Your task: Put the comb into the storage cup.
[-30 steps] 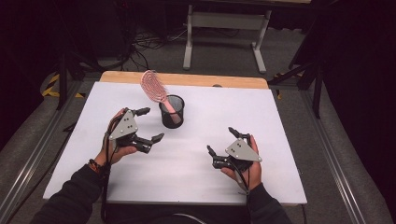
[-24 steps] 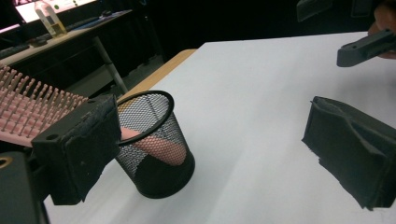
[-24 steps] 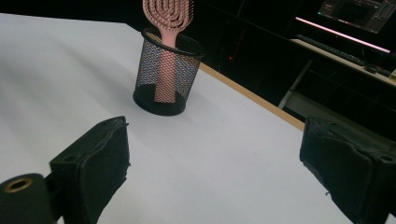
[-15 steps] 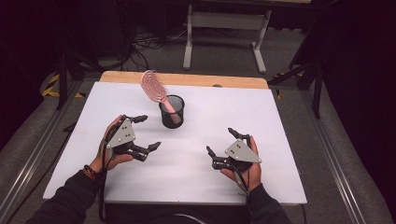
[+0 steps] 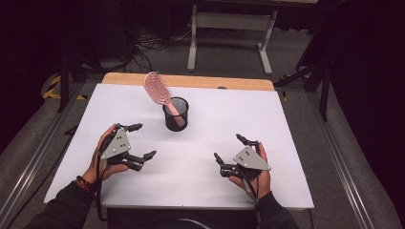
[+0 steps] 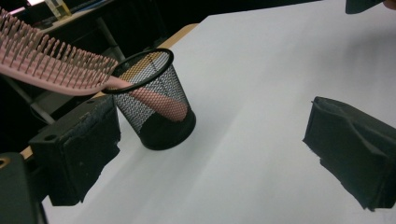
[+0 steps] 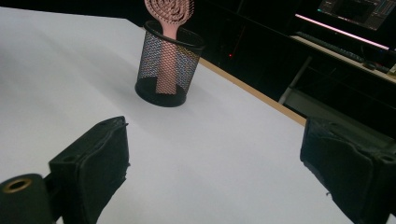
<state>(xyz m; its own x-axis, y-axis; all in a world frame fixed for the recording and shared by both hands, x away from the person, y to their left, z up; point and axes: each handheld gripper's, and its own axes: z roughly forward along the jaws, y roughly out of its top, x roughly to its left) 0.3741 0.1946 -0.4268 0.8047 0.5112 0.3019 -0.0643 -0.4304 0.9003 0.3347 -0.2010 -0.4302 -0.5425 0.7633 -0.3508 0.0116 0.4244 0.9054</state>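
Observation:
A black mesh cup (image 5: 175, 114) stands on the white table (image 5: 286, 124), a little behind its middle. A pink hairbrush (image 5: 156, 88) stands in it handle down, its head leaning to the left over the rim. My left gripper (image 5: 142, 140) rests left of and nearer than the cup, open and holding nothing. My right gripper (image 5: 228, 147) is to the right front, open and holding nothing too. The left gripper view has the cup (image 6: 156, 112) and brush (image 6: 51, 70) close by, beyond its left jaw. In the right gripper view the cup (image 7: 168, 70) and brush (image 7: 169, 11) stand farther off.
A wooden strip (image 5: 191, 81) runs along the table's far edge. Beyond it stands a grey metal frame (image 5: 229, 28) on a dark floor with cables. Metal rails (image 5: 28, 157) flank the table. Part of the other gripper (image 6: 369, 4) shows at the top right of the left gripper view.
My left gripper has drawn back from the cup, toward the table's front edge and slightly left. The right gripper, cup and brush have stayed put.

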